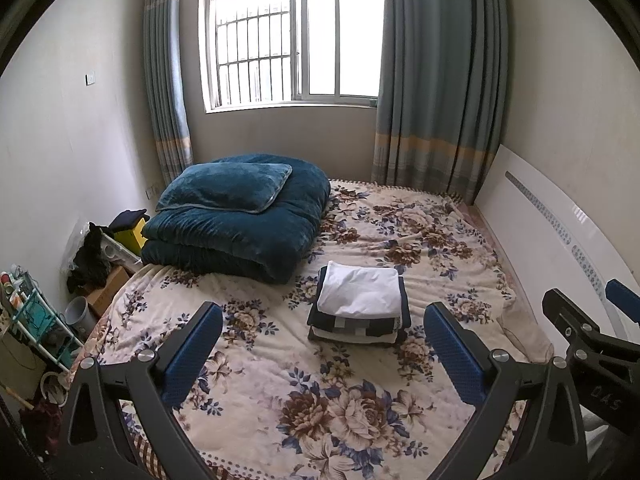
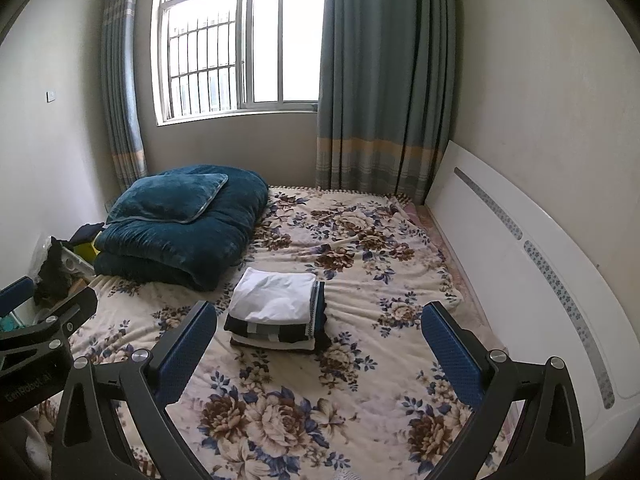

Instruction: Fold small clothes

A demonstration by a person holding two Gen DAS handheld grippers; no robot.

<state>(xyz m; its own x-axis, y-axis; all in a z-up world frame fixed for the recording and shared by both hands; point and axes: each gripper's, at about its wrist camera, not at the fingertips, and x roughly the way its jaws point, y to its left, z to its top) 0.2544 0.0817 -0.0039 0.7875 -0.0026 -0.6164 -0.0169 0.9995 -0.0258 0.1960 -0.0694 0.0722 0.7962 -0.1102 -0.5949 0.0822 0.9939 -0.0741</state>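
One teal quilt (image 1: 236,228) beside folded clothes (image 1: 360,304).

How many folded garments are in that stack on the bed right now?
3 that I can tell apart, all in one pile mid-bed: white folded cloth on top, dark blue-and-grey striped garment below, pale layer at the bottom. More may be hidden inside.

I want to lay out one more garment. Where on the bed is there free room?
Free: the floral bedspread between the folded stack and both open hand-held grippers, and the strip between stack and white headboard. Crowded: the far left corner, under the blue quilt and pillow.
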